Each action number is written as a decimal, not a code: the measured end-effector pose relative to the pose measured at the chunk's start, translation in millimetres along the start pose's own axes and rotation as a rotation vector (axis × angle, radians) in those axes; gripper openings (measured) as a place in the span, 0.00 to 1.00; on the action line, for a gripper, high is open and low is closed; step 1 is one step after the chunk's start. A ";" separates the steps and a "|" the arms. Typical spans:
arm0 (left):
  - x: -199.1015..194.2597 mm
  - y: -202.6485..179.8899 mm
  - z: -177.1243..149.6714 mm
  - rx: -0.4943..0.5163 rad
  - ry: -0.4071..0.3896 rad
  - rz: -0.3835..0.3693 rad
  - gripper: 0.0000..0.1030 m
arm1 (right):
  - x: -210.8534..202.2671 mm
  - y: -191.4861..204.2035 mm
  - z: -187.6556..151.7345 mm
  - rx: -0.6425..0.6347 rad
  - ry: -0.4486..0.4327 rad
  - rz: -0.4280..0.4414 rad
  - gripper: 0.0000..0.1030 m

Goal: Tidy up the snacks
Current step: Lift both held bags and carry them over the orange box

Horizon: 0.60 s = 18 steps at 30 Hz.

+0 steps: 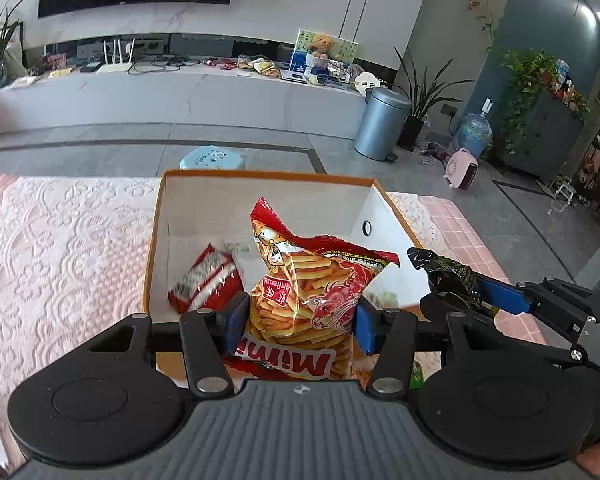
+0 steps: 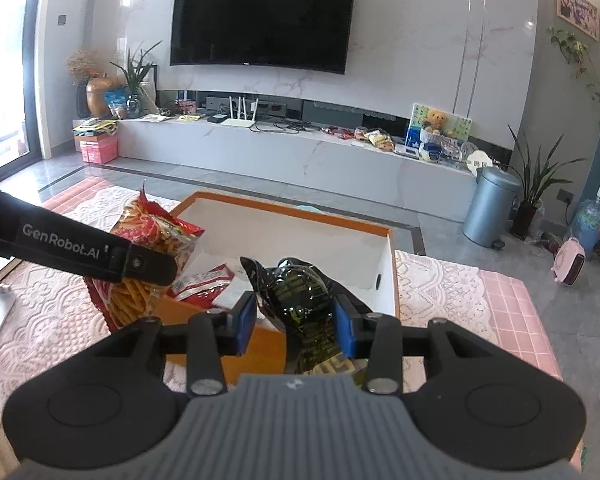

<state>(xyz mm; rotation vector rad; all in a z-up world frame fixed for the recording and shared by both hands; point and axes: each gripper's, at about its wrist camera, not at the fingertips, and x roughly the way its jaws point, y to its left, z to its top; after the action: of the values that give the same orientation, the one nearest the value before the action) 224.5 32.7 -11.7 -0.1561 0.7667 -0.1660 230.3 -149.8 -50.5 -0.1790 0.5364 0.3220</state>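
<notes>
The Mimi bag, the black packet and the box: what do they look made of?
Mimi bag: glossy printed plastic film, crinkled, with a crimped top seal. Black packet: shiny dark film, probably foil-lined, given its sharp glints. Box: looks like stiff cardboard, matte white inside, orange outside, with thin straight walls.

We see the left gripper with black arms and blue pads clamped on a red-and-orange snack bag printed with yellow fry sticks, a white "Mimi" logo and a red dragon motif, while the right gripper, same black and blue, grips a glossy black bag with olive-green print. We note the box is white inside with an orange rim and outer wall, holding a red packet with white-silver stripes. Under it we see a pale pink-white embossed lace-pattern cloth over a pink grid-checked mat.
</notes>
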 end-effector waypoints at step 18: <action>78.1 12.3 17.7 0.086 0.117 0.153 0.56 | 114.4 -18.4 19.4 0.031 0.226 0.012 0.38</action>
<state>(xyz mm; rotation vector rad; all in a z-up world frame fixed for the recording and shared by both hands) 293.4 30.1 -54.4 -0.0060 0.8827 -0.0632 338.6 -133.1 -92.9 -0.1831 0.7657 0.3062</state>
